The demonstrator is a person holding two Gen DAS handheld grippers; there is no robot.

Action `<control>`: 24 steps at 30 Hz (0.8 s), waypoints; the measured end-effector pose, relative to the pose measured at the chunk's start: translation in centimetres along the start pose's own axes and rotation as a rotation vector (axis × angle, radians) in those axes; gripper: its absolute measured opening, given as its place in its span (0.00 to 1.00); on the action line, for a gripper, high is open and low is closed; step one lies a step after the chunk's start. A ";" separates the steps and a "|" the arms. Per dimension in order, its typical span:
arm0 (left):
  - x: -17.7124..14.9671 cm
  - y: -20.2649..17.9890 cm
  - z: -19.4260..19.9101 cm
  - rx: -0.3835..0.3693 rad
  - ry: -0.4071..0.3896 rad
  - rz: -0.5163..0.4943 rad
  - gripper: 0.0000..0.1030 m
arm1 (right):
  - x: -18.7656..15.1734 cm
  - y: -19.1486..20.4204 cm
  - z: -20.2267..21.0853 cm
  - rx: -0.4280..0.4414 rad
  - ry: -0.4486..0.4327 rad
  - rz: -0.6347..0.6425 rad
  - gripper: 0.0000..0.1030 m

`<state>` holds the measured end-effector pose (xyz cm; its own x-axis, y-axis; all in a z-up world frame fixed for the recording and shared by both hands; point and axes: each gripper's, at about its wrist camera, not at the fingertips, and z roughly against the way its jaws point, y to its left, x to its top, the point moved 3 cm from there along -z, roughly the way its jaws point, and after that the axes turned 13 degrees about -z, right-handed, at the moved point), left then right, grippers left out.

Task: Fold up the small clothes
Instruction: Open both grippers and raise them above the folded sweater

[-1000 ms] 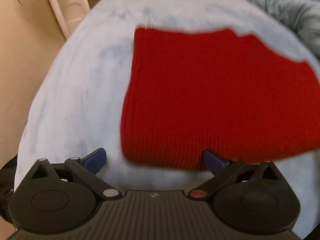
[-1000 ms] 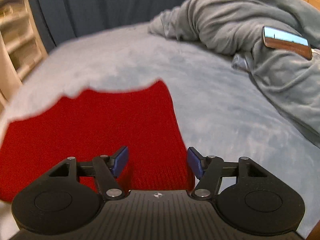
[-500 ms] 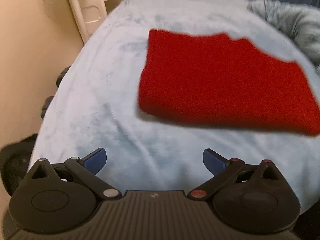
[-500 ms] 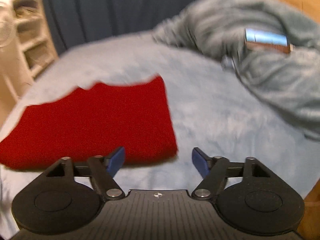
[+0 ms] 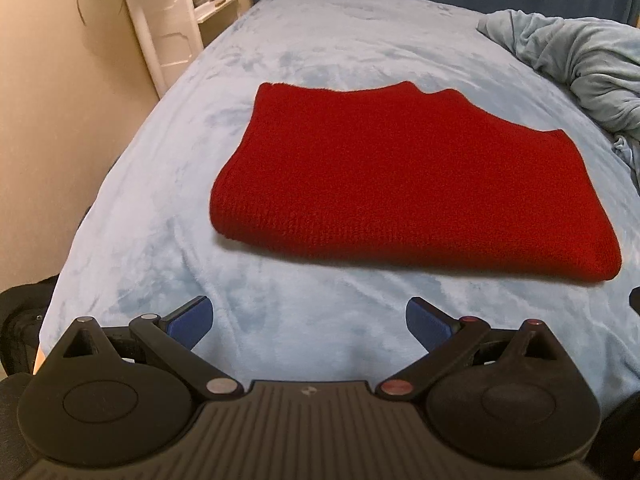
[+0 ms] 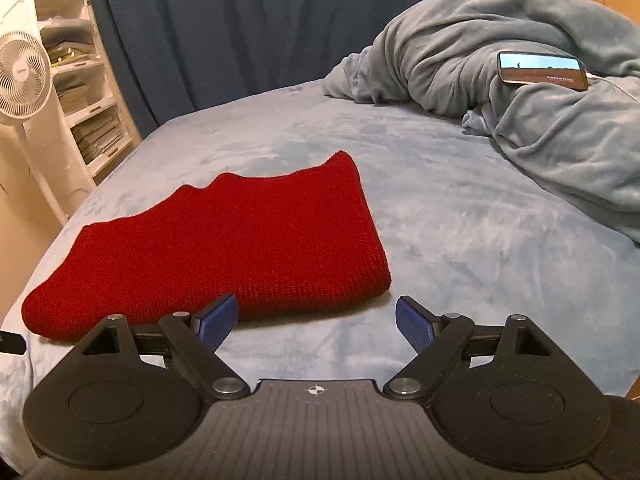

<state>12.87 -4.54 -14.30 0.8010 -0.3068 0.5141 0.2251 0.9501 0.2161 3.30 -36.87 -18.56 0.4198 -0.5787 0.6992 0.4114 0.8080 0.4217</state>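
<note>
— Both claws have backed off since the earlier frames: the red knit then lay right at their tips, and now bare blanket shows between it and them.

— How do the claws stand?

— Left claw (image 5: 307,320) is spread wide with nothing between its blue pads. Right claw (image 6: 316,319) has its jaws opening, and nothing lies between them either; its left pad (image 6: 218,318) sits just in front of the knit's near edge.

— Where is the garment?

— One folded red knit (image 5: 400,176) lies flat on the pale blue bed (image 5: 280,320), its thick folded edge nearest, its wavy edge farthest. In the right wrist view it (image 6: 224,248) sits left of centre.

— What does each view add?

— Right wrist view alone shows one phone (image 6: 542,70) with a lit screen resting on the rumpled grey-blue duvet (image 6: 560,132) at far right, one white fan (image 6: 24,80) at far left, and shelves (image 6: 80,80) beside a dark curtain (image 6: 240,20). Left wrist view shows only a corner of that duvet (image 5: 580,60), plus a beige wall (image 5: 52,120) at left.
</note>
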 end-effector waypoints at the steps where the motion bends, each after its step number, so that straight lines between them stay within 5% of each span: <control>1: 0.2 -0.2 0.1 0.002 -0.005 -0.001 1.00 | -0.1 0.0 0.1 0.011 -0.002 -0.003 0.84; 11: 1.2 -2.6 1.6 0.052 -0.034 -0.068 1.00 | -0.2 0.0 0.8 0.079 -0.016 -0.015 0.84; 24: 2.6 -3.3 1.1 0.080 -0.029 -0.036 1.00 | 0.0 -0.6 1.0 0.098 -0.008 -0.061 0.85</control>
<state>13.59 -8.52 -12.81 0.7766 -0.3431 0.5284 0.2076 0.9312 0.2995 2.23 -37.25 -18.26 0.3900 -0.6268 0.6745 0.3545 0.7783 0.5183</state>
